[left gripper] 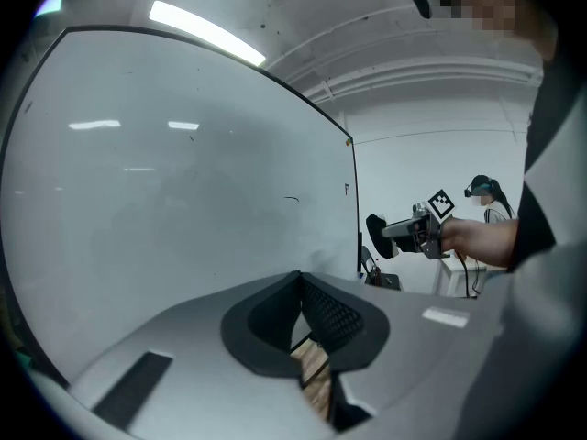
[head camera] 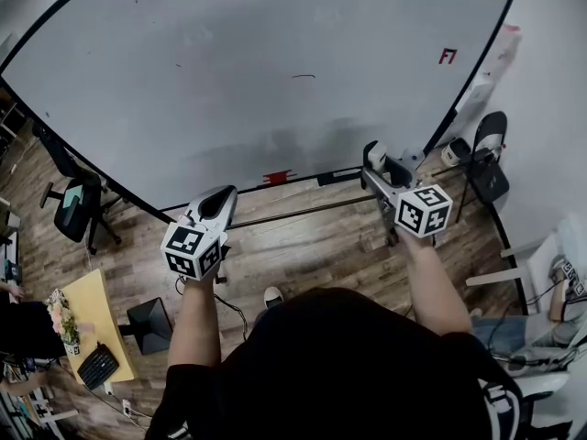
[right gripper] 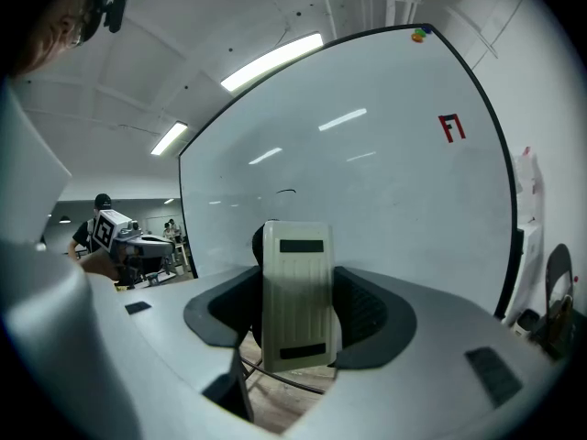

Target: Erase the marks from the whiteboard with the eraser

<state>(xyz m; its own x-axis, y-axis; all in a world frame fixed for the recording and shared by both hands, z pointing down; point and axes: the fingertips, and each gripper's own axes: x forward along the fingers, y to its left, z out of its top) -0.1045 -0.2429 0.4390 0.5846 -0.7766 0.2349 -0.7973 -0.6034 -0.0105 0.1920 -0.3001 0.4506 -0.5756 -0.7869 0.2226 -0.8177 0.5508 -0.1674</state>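
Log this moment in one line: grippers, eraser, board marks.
left gripper: shut, empty | right gripper: shut on eraser | whiteboard: red mark upper right, short black stroke mid-board, both unerased

On the whiteboard (head camera: 229, 71), near its upper right corner, a small red mark (head camera: 448, 56) is written, which can be read as an F followed by 1 or 7; no other text is readable.

Office-type workroom: one very large whiteboard (head camera: 257, 71), black swivel chair (head camera: 73, 204), yellow desk (head camera: 92, 319) bearing a keyboard (head camera: 97, 367), black folding chair (head camera: 488, 168) by the white wall (head camera: 553, 108), wood-plank floor (head camera: 303, 246), long strip lights (right gripper: 271, 60) on a white ceiling (right gripper: 206, 21).
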